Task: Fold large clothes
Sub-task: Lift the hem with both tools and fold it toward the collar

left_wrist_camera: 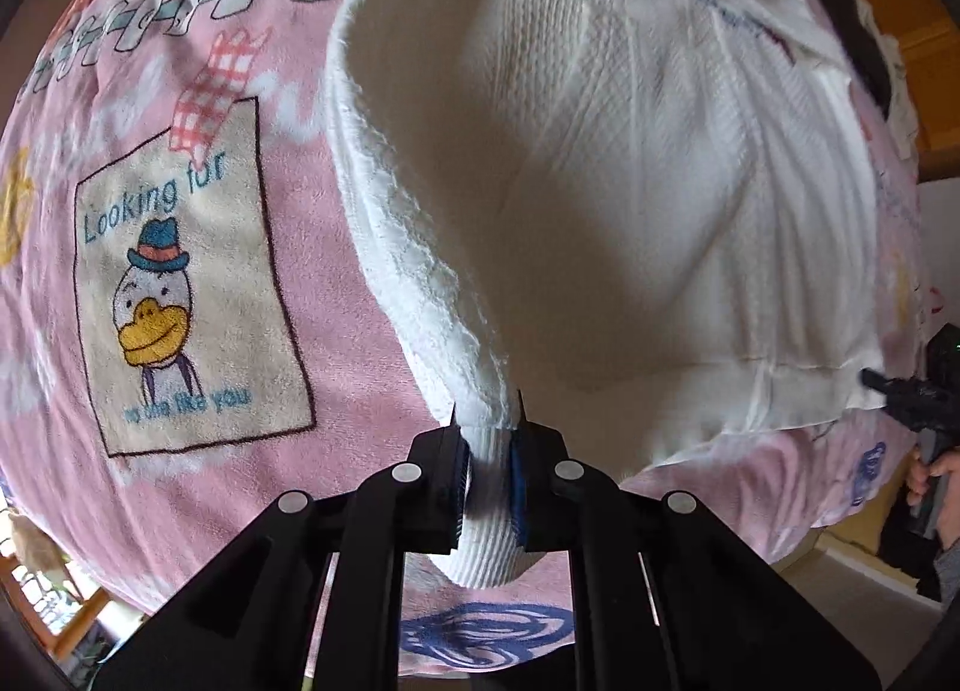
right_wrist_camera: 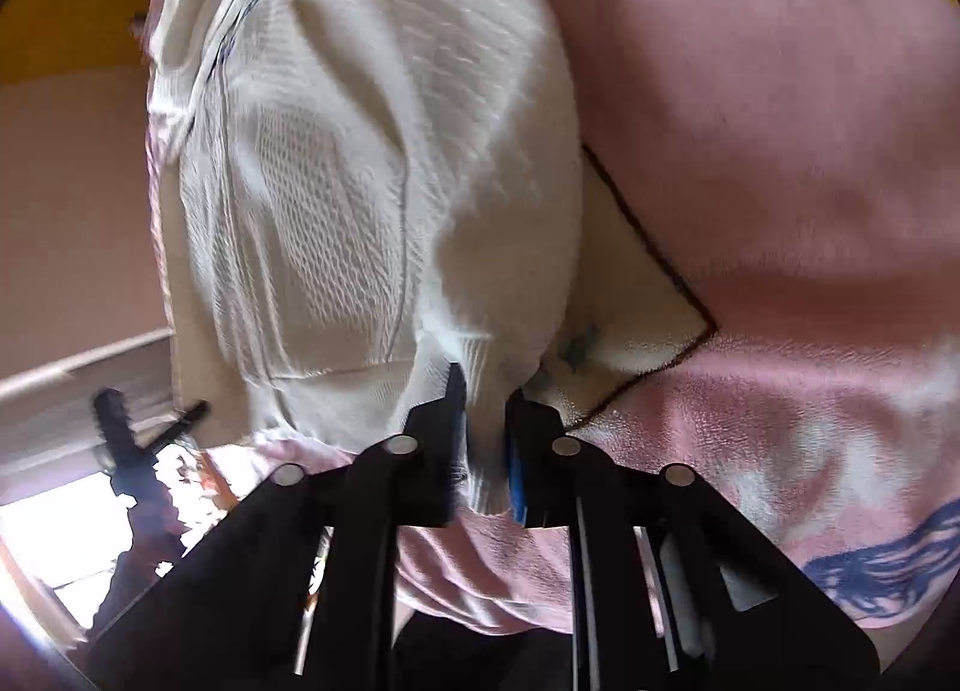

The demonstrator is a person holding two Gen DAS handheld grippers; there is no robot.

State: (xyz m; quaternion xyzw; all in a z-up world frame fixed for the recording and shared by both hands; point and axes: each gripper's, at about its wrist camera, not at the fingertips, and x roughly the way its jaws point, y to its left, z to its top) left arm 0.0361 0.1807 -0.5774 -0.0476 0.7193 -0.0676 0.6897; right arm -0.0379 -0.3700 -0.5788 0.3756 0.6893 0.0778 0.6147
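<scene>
A white textured garment [left_wrist_camera: 600, 163] lies on a pink printed blanket [left_wrist_camera: 180, 331]. My left gripper [left_wrist_camera: 487, 421] is shut on the garment's ribbed corner and lifts that edge, so the cloth folds up and back. In the right wrist view the same white garment [right_wrist_camera: 360, 163] fills the left half. My right gripper [right_wrist_camera: 485, 391] is shut on its hem corner, held just above the blanket [right_wrist_camera: 750, 151]. The right gripper also shows at the far right of the left wrist view [left_wrist_camera: 870, 376], at the garment's other corner.
The blanket carries a cream panel with a duck print [left_wrist_camera: 180, 295] left of the garment and blue scribble prints [left_wrist_camera: 480, 631] near the front edge. A yellow-orange wall [right_wrist_camera: 72, 19] and floor lie beyond the blanket's edge. A dark strap [left_wrist_camera: 852, 31] lies at the back right.
</scene>
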